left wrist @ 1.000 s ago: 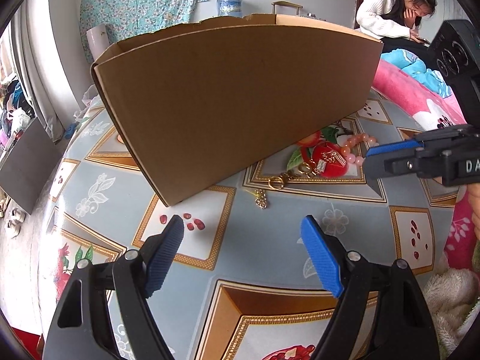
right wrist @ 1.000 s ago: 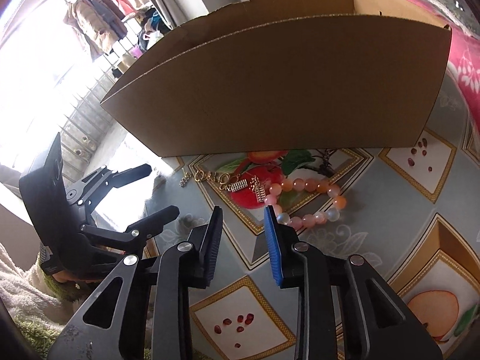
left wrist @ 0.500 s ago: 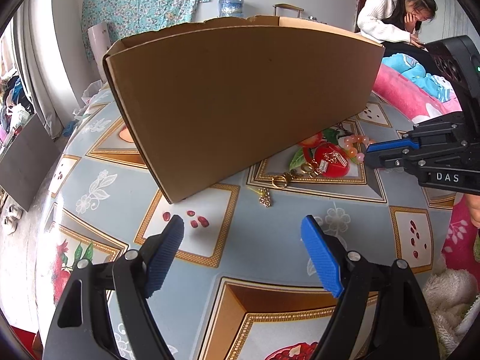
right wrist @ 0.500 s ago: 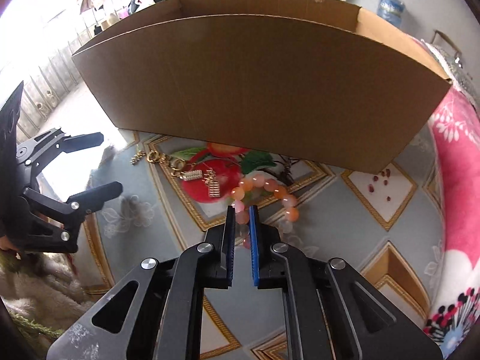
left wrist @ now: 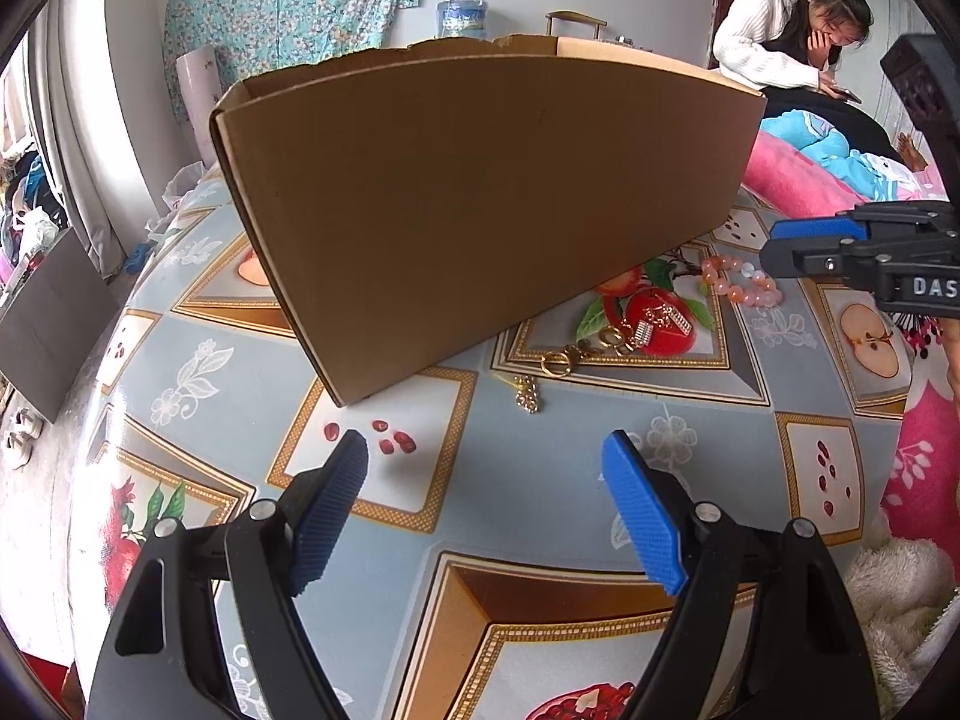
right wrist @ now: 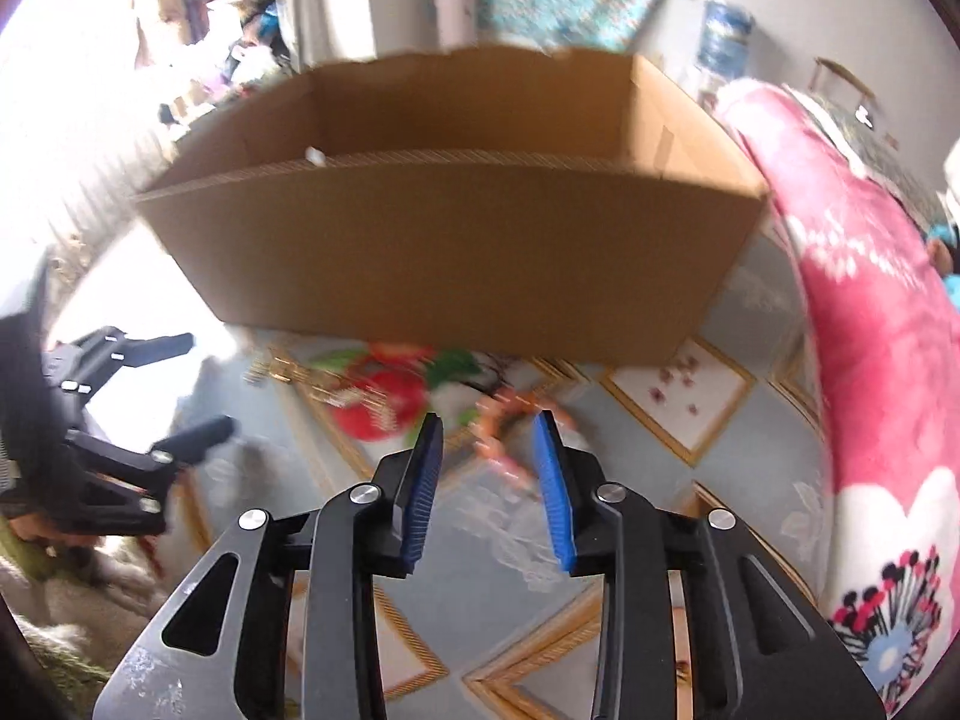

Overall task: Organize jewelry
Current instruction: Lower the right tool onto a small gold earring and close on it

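Observation:
A pink bead bracelet (left wrist: 741,283) lies on the patterned tablecloth (left wrist: 540,480) in front of a brown cardboard box (left wrist: 480,192). Left of it lie gold rings and earrings (left wrist: 606,339) and a small gold pendant (left wrist: 527,394). My right gripper (right wrist: 487,420) hangs above the blurred bracelet (right wrist: 510,420); its jaws are opening and the pads press on nothing. In the left wrist view the right gripper (left wrist: 792,246) hovers just over the beads. My left gripper (left wrist: 486,462) stands open over bare cloth, nothing between its fingers, short of the pendant.
The box (right wrist: 456,252) is open at the top and stands behind the jewelry. A pink flowered blanket (right wrist: 870,360) borders the table on the right. A person in a white top (left wrist: 774,60) sits behind. My left gripper (right wrist: 198,387) shows at the left of the right wrist view.
The right gripper closed over the bracelet half a second ago, then rose and opened, while the bracelet stayed on the cloth. The left gripper kept its place and stayed open.

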The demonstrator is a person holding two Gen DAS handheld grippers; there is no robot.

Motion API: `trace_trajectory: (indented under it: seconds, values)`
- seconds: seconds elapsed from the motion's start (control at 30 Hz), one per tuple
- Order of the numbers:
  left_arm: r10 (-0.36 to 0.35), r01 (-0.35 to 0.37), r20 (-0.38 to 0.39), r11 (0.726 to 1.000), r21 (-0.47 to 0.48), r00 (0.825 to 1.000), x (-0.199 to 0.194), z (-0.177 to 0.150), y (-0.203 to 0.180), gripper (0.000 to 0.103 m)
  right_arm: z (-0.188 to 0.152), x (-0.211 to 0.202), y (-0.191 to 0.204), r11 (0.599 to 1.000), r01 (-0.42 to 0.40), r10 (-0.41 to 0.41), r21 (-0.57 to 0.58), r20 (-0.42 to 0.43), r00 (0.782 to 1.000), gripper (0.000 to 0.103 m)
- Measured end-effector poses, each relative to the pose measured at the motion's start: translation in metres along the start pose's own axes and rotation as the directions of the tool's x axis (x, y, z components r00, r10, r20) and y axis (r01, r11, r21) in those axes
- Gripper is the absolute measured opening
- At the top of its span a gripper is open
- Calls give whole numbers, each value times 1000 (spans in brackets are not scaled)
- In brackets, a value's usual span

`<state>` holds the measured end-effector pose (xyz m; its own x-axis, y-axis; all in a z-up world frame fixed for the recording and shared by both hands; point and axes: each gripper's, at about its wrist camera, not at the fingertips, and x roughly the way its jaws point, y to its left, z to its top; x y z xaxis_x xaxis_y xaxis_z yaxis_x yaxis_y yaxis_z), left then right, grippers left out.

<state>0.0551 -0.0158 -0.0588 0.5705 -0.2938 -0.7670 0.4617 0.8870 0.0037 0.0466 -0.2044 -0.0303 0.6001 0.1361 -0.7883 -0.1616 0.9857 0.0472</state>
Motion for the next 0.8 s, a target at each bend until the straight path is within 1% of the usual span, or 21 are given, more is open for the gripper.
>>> trace_trajectory:
  seconds: [0.1,0.23,0.3,0.43,0.6,0.67,0.8]
  values:
    - [0,0,6,1000,5,1000,-1,1,-2,78,3,5,11,998,-63,63,-8,3,998,32]
    - [1,-1,8,1000,21,1000,1,1,-6,78,2,22,18,995,-99,99,5,-40,994,31]
    - [0,-1,6,1000,29,1000,3,2,-9,78,2,31,17,995,-98,99,12,-65,993,27]
    - [11,-11,5,999,50,1000,5,2,-14,78,9,38,22,994,-110,111,10,-85,990,20]
    - [8,-8,4,999,51,1000,7,3,-14,78,21,47,30,993,-113,109,-30,-96,989,18]
    - [6,-6,4,999,50,1000,7,3,-14,78,25,51,34,993,-113,108,-44,-103,989,15]
    - [11,-11,6,999,47,1000,7,3,-13,78,29,55,40,992,-96,86,-88,-107,990,6]
